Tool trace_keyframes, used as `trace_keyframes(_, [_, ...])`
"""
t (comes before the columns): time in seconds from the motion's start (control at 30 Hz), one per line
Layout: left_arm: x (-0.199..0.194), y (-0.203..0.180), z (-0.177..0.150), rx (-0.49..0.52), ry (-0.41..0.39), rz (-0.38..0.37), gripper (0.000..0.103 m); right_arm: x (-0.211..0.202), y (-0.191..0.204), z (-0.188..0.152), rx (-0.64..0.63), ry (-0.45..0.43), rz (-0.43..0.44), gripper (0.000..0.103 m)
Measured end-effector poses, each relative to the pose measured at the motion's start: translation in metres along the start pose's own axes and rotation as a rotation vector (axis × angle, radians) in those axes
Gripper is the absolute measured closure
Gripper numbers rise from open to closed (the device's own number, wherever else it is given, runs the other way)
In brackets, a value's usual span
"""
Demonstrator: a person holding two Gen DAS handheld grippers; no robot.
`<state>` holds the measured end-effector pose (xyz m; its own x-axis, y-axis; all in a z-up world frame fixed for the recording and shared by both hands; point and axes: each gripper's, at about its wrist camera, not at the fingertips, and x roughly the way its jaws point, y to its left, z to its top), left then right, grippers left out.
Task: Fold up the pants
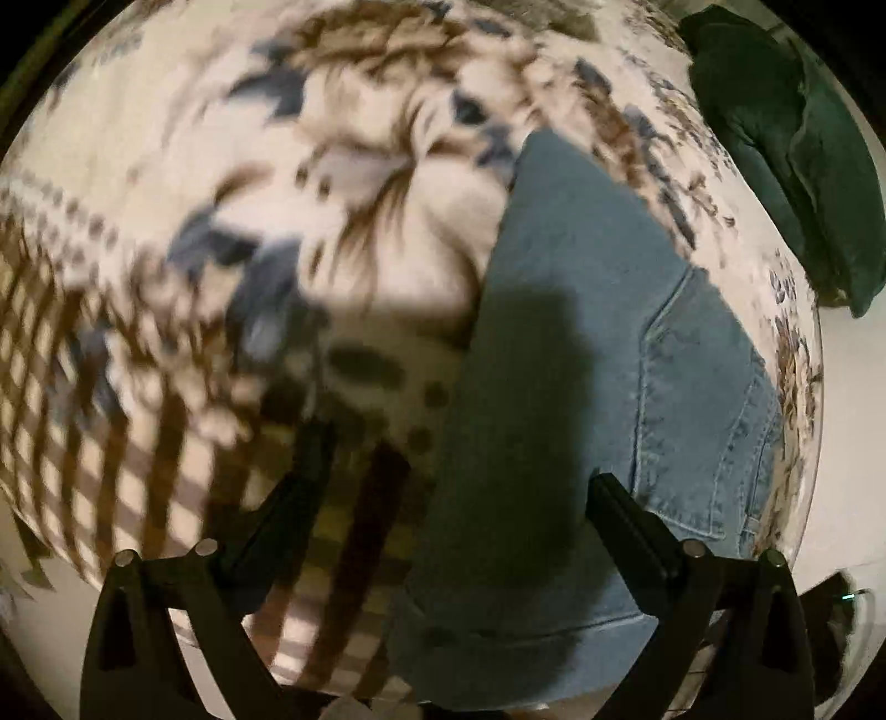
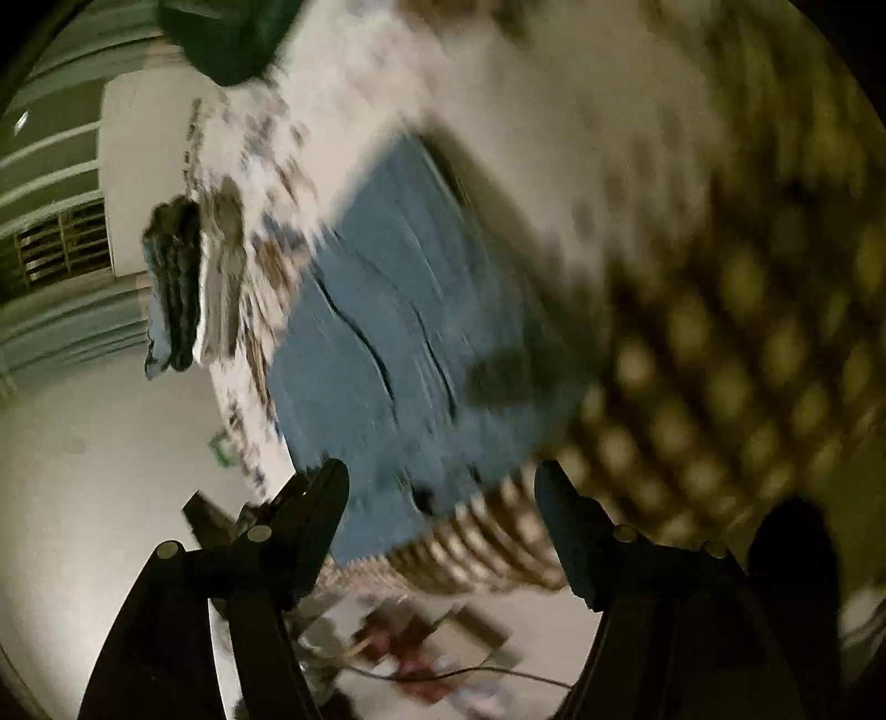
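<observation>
Blue denim pants (image 1: 581, 387) lie flat on a patterned bedspread (image 1: 332, 194), with a back pocket showing at the right. My left gripper (image 1: 459, 459) is open and empty, hovering above the pants' left edge near the waistband. In the right wrist view the pants (image 2: 398, 343) lie folded on the bedspread, blurred by motion. My right gripper (image 2: 443, 476) is open and empty, above the near end of the pants.
A dark green cushion (image 1: 792, 155) lies at the bed's far right edge; it also shows in the right wrist view (image 2: 232, 33). A pile of folded clothes (image 2: 177, 288) sits at the bed's edge. Clutter and a cable (image 2: 432, 653) lie on the pale floor (image 2: 111, 471).
</observation>
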<state>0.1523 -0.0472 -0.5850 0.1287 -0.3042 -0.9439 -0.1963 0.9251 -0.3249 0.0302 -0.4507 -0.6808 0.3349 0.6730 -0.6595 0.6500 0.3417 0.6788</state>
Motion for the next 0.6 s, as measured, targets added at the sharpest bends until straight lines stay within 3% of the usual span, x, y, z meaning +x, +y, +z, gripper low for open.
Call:
trace_keyframes(0.07, [0.002,0.005,0.000,-0.013,-0.002,-0.021,0.000,0.012,-0.015,-0.004,0.067,-0.073,0.099,0.046])
trace_keyframes(0.1, [0.002,0.004,0.001,-0.002,-0.003,-0.018,0.000,0.012,-0.019,-0.006,0.086,-0.135,0.138,0.072])
trace_keyframes(0.17, [0.001,-0.001,0.001,0.038,-0.004,-0.003,0.000,0.014,-0.018,-0.008,0.092,-0.177,0.091,0.083])
trace_keyframes(0.23, [0.002,-0.004,0.001,0.071,0.001,0.007,0.000,0.010,-0.016,-0.014,0.045,-0.220,-0.035,0.093])
trace_keyframes(0.27, [0.005,-0.005,0.003,0.078,0.005,0.008,0.000,0.011,-0.019,-0.015,0.041,-0.216,-0.047,0.093])
trace_keyframes(0.37, [0.006,-0.005,0.006,0.074,0.012,0.005,0.000,0.016,-0.027,-0.009,0.077,-0.169,-0.004,0.092])
trace_keyframes(0.4, [0.004,-0.005,0.008,0.067,0.014,-0.002,0.000,0.015,-0.023,-0.007,0.057,-0.154,0.029,0.087])
trace_keyframes(0.47, [0.000,-0.006,0.011,0.059,0.000,-0.031,0.000,0.014,-0.018,-0.005,0.033,-0.125,0.070,0.063])
trace_keyframes(0.5, [-0.001,-0.007,0.013,0.059,-0.008,-0.051,0.000,0.016,-0.016,-0.005,0.020,-0.099,0.102,0.041])
trace_keyframes(0.53, [-0.001,-0.007,0.015,0.058,-0.012,-0.071,0.000,0.021,-0.014,-0.006,0.005,-0.085,0.142,0.036])
trace_keyframes(0.6, [0.007,-0.008,0.018,0.049,-0.004,-0.099,0.000,0.036,-0.008,-0.005,-0.033,-0.056,0.100,0.031])
